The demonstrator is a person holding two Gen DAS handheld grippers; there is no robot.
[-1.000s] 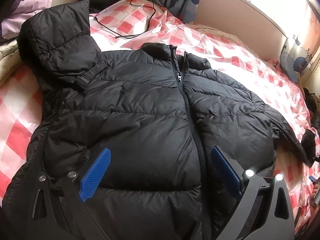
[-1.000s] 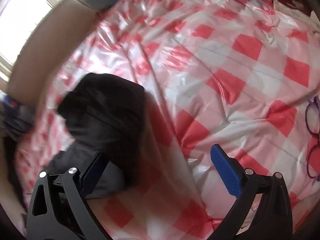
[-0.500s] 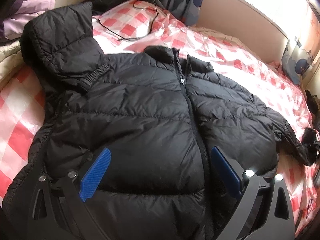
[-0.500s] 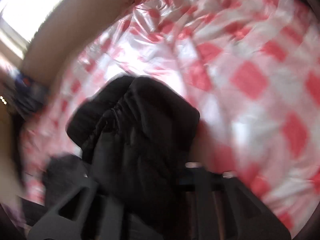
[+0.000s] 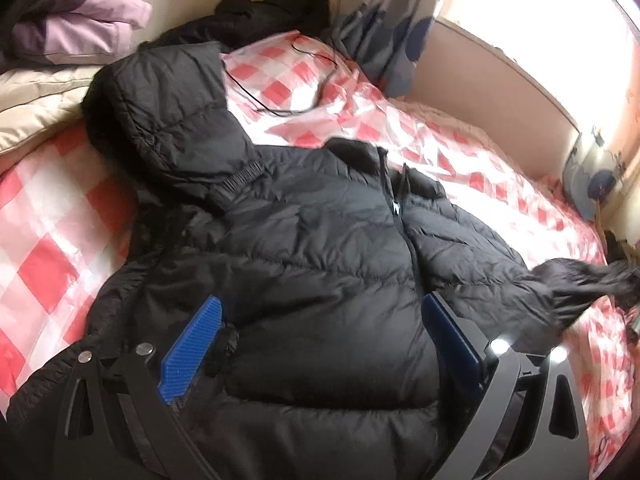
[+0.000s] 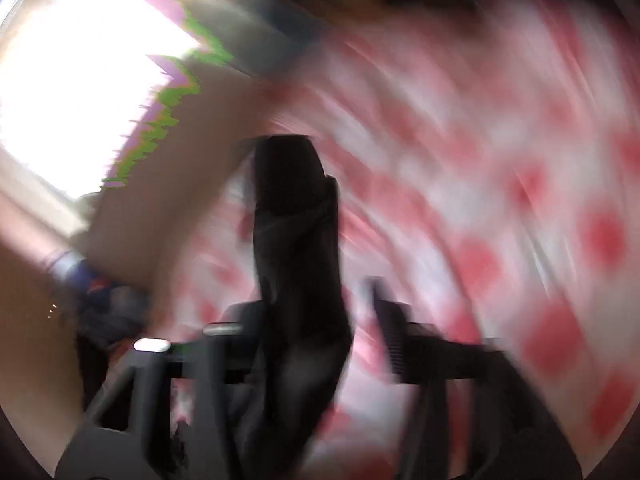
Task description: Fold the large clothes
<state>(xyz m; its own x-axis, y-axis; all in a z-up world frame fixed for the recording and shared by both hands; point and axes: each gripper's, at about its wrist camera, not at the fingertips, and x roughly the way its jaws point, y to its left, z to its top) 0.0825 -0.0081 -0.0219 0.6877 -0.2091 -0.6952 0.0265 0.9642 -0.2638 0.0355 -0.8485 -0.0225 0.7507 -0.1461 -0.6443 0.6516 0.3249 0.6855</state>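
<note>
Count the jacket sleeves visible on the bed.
2. One sleeve is folded across the jacket's upper-left shoulder; the other sleeve stretches toward the right edge. Its cuff shows between the right claw's opening jaws.

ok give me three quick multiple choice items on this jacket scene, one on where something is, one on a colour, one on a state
1. Where does the black cable lie?
A. on the checked sheet beyond the jacket's collar
B. across the jacket's zip
C. between the left gripper's pads

2. What colour are the left gripper pads?
A. red
B. blue
C. white

3. How is the jacket front?
A. zipped shut except near the collar
B. wide open, lining showing
C. folded in half

Answers:
1 A: the cable loops over the red and white sheet, clear of the jacket.
2 B: both ribbed pads show blue in the left wrist view.
3 A: the zip runs closed down the middle, parted only at the top.
</note>
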